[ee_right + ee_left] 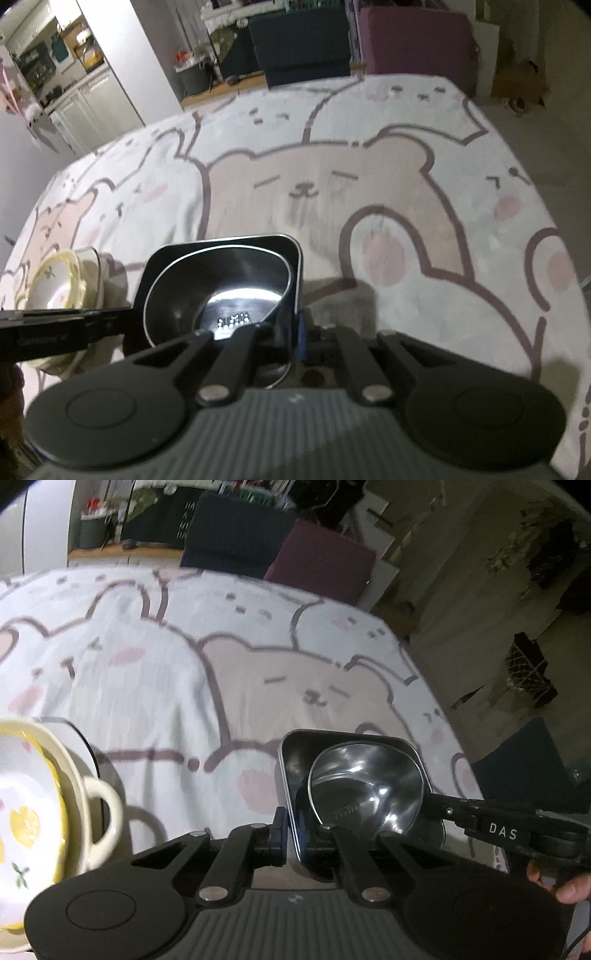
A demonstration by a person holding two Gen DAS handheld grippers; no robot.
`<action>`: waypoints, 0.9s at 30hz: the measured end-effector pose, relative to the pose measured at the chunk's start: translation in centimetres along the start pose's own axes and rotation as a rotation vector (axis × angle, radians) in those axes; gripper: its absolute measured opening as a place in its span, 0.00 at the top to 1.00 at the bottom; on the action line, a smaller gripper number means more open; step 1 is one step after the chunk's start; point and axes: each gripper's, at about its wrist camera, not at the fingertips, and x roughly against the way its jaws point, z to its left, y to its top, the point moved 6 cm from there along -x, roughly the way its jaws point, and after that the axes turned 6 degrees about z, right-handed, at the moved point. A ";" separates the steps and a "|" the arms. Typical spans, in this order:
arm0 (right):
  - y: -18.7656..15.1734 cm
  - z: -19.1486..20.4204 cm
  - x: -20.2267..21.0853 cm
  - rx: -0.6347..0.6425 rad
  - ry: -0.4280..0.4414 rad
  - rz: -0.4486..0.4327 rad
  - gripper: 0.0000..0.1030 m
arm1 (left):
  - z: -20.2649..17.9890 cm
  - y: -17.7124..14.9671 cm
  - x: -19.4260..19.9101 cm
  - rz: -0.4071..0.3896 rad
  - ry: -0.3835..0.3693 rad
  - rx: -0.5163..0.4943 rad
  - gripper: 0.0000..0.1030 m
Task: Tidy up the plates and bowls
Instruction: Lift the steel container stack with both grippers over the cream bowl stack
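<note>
White cloth with bear print (pixel 155 686) covering the whole table; near its front edge, a square steel tray (pixel 291 753) holding a round steel bowl (pixel 362 786); left gripper (pixel 291 825) clamped tight on the tray's left wall, right gripper (pixel 297 332) clamped on its right wall; toward the left edge, cream handled dish (pixel 99 805) cradling a lemon-print bowl (pixel 26 812).

Black two-finger tongs, one in each hand

Left gripper (pixel 291 829): black linkage arms, silver pivot screws, blue pads, ribbed grey body behind; right gripper (pixel 297 332) alike, its arm lettered "DAS".
</note>
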 end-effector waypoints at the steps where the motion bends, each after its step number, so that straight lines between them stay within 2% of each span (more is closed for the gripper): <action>1: 0.1 0.1 0.5 -0.003 0.005 -0.013 0.95 | -0.1 0.1 0.5 -0.009 0.001 -0.004 0.95; 11: 0.6 3.4 5.2 0.027 0.035 -0.122 0.96 | 0.5 0.2 5.9 -0.091 0.025 -0.009 0.95; 27: 0.4 11.2 7.4 0.112 0.129 -0.203 0.95 | 5.1 -0.7 13.5 -0.194 0.078 0.029 0.95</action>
